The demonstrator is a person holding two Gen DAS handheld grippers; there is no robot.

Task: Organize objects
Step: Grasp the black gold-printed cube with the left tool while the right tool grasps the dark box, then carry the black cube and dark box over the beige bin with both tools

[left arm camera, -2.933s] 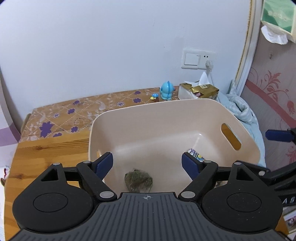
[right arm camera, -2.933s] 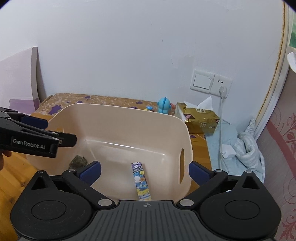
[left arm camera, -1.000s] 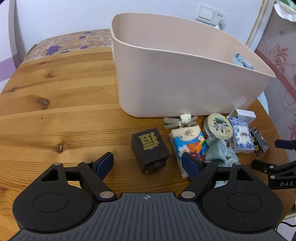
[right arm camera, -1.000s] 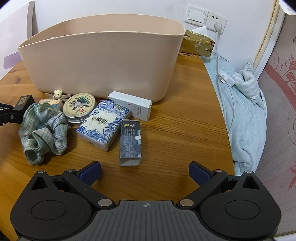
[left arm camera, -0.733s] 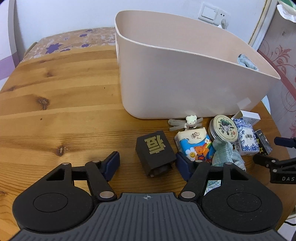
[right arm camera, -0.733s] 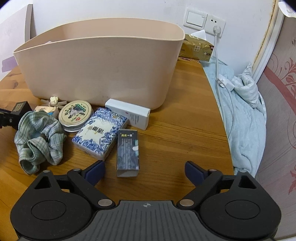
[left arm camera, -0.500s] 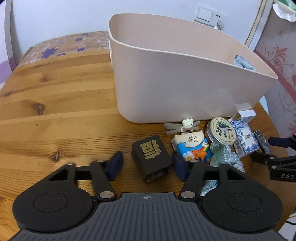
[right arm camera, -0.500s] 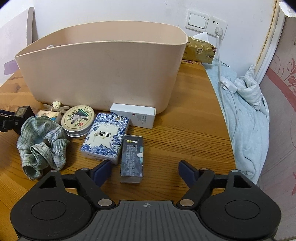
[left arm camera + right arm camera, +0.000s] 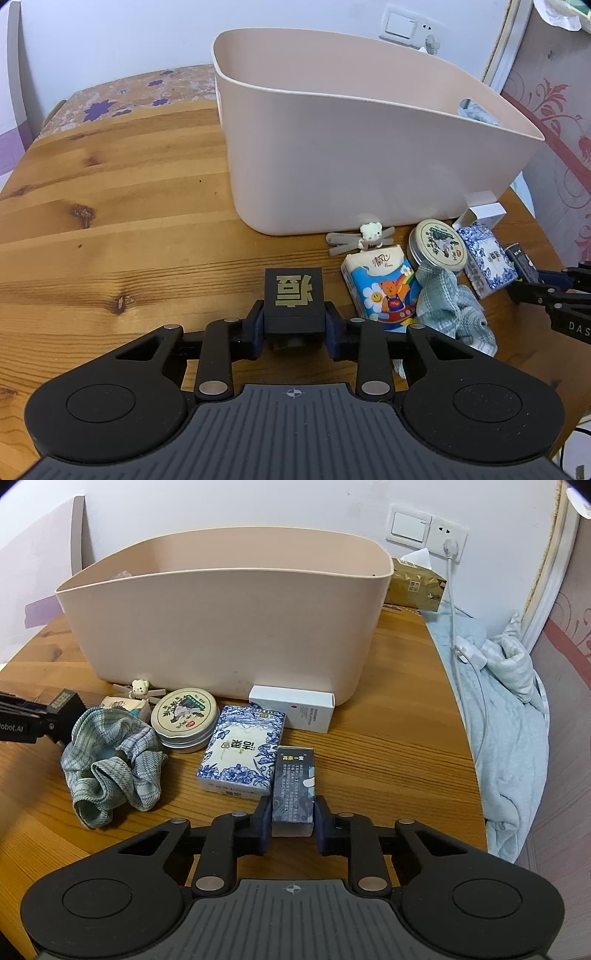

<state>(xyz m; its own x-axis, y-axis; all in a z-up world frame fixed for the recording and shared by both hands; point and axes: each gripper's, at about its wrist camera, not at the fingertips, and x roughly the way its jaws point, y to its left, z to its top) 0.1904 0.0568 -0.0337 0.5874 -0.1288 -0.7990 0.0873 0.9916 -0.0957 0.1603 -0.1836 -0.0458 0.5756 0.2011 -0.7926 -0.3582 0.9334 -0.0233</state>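
A beige bin [image 9: 369, 155] fills the upper centre of the tabletop [image 9: 110, 229]. Lower centre, the left tool [image 9: 294, 334], marked "obot.AI", is closing on a black gold-character box [image 9: 294, 295]. The right tool [image 9: 291, 825], lettered "DAS", clamps a dark printed carton [image 9: 294, 786].

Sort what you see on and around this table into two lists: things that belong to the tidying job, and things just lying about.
Part of the job: beige bin; black block in the closing left tool; dark box gripped by the right tool; round tin; green scrunchie; blue-patterned box.

Lying about: gold tissue box; blue blanket; charger cable.
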